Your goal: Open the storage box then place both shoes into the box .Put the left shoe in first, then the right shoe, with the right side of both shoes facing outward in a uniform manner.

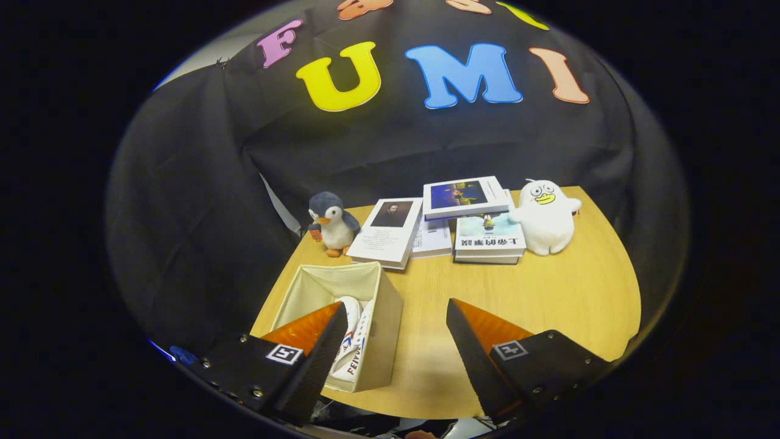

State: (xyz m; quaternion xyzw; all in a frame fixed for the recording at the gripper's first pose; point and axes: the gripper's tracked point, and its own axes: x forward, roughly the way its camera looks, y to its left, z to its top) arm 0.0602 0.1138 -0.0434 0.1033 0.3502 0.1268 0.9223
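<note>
Two shoes (352, 341) seen inside the open storage box (384, 317) near the surface's (548, 299) left edge, claw (393, 341) held released above, nothing gripped, books (439, 225) along the far edge.

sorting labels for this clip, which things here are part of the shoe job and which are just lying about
Job: open storage box; white shoes standing inside it; open gripper, its fingers apart above the box's near corner.

Lying about: penguin plush; white duck plush; books; wooden table.

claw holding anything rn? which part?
Nothing held. The claw is open above the wooden table; white shoes sit in the beige fabric storage box.
</note>
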